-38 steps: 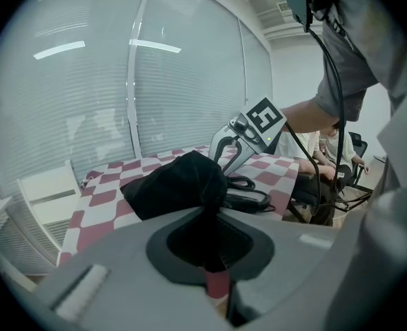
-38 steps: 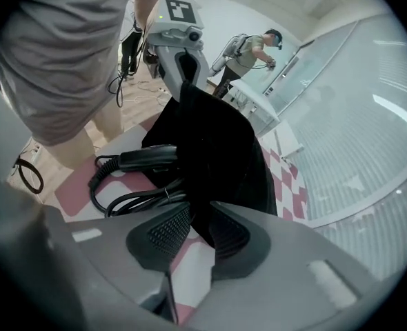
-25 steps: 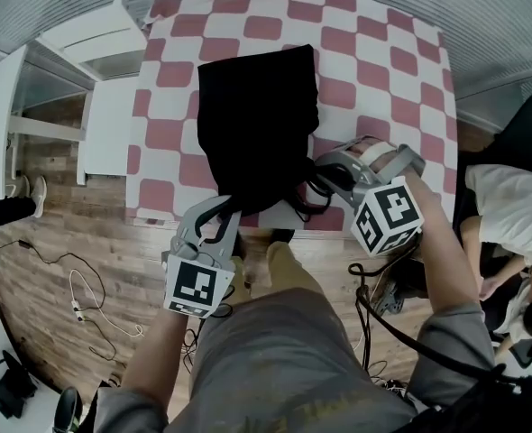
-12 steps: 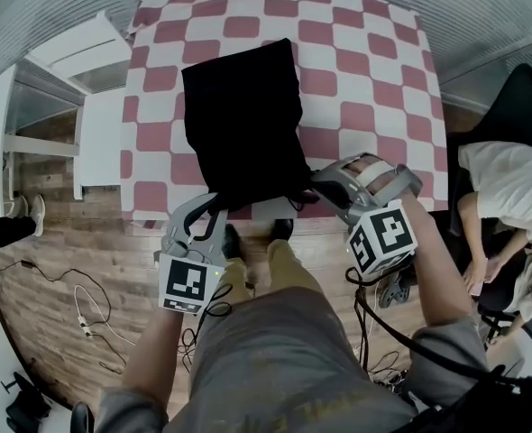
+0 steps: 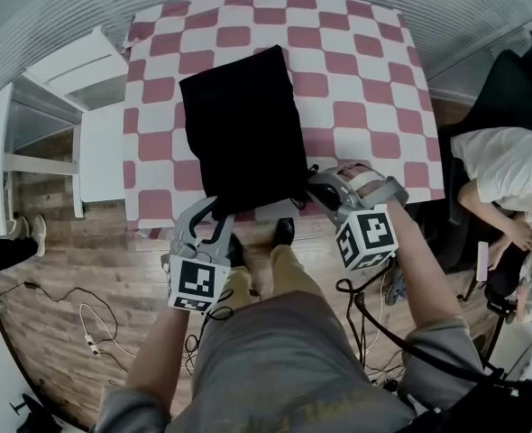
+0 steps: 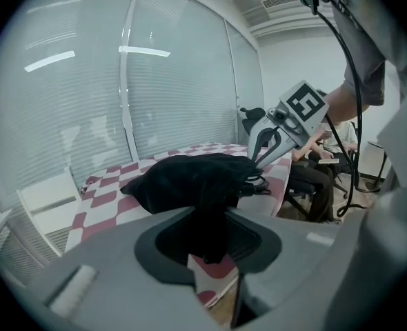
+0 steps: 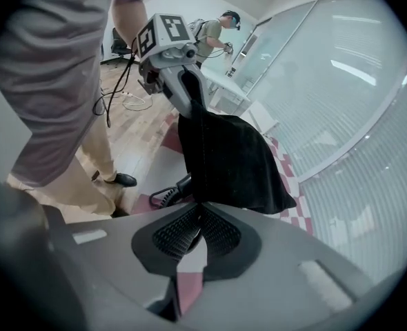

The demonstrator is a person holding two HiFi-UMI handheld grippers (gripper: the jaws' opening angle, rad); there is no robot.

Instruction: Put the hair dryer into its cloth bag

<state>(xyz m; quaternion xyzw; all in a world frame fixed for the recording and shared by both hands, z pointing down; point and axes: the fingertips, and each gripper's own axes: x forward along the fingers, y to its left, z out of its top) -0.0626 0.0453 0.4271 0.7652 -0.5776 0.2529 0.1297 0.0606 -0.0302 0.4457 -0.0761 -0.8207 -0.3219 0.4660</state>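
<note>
The black cloth bag [image 5: 243,133] lies bulging on the red-and-white checked table [image 5: 365,70], its mouth at the near edge. My left gripper [image 5: 215,216] is shut on the left corner of the mouth, and the black cloth [image 6: 210,236] fills its jaws. My right gripper [image 5: 316,188] is shut on the right corner of the mouth [image 7: 196,209]. The hair dryer is hidden inside the bag [image 7: 224,150]; only its coiled black cord [image 7: 163,196] shows at the opening. In the left gripper view the bag [image 6: 190,178] lies ahead with the right gripper [image 6: 269,143] at its far side.
A white chair [image 5: 86,70] stands left of the table. A seated person in a white shirt [image 5: 505,170] is at the right. Loose cables [image 5: 86,332] lie on the wood floor. My legs and shoes [image 5: 284,233] are against the table's near edge.
Both grippers keep their hold on the bag's mouth. The right gripper has come down and a little left towards the table's near edge; the view has shifted.
</note>
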